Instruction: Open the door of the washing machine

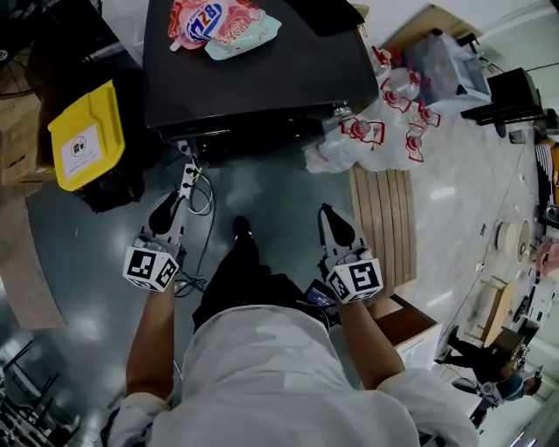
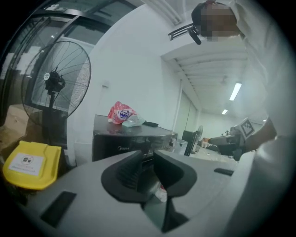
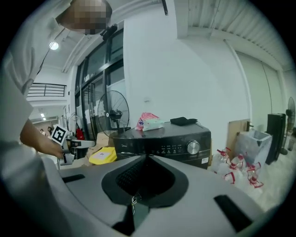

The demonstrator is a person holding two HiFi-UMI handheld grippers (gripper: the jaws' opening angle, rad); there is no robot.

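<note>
left gripper: holding slightly spread, empty | right gripper: pressing together, empty | washing machine: sitting ahead, well apart, door hidden | probably approaching low, hooking door edge, pulling gently

The washing machine is parked straight ahead of both grippers, with a detergent pouch left on top. A plastic bin is found left of the left gripper, and water bottles are piled ahead-right of the right gripper.
</note>
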